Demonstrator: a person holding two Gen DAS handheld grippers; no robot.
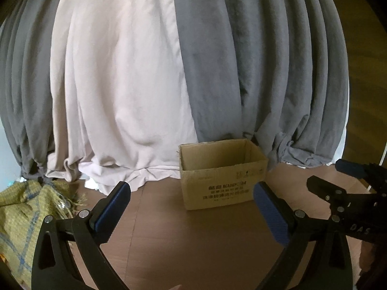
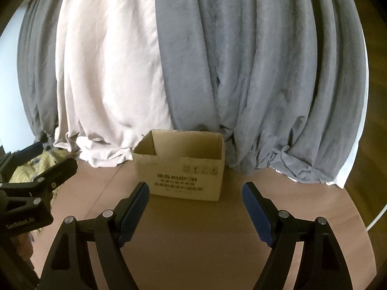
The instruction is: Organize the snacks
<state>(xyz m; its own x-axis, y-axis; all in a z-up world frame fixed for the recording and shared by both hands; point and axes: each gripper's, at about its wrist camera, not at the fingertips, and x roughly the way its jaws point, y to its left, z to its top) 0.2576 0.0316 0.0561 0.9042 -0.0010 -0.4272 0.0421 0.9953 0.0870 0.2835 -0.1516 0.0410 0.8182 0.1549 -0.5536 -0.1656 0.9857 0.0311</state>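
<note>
An open cardboard box (image 1: 222,176) stands on the brown desk (image 1: 169,241), at its far side, with its back against the hanging curtains. No snacks show in either view; the part of the box interior that can be seen holds nothing, though the bottom is hidden behind the near wall. Dark print runs across that near wall (too blurred to read).

The left claw (image 1: 191,205) is released, its blue pads (image 1: 113,207) spread wide with nothing between them but bare desk. It hangs above the desk on the near side of the box, apart from it; in the left wrist view the box sits ahead and toward the right pad.

The right claw (image 2: 196,203) is also released, jaws apart and holding nothing, above the desk and short of the box, which sits straight ahead between its fingers in the right wrist view. Each claw shows at the edge of the other's view, so the two are side by side.

Behind the box, a pale curtain (image 1: 116,84) hangs to the left and a grey curtain (image 1: 254,72) to the right, both bunching where they meet the desk. A yellow-green woven cloth (image 1: 26,215) with blue lines and a fringe lies at the left end of the desk, near the left claw.
</note>
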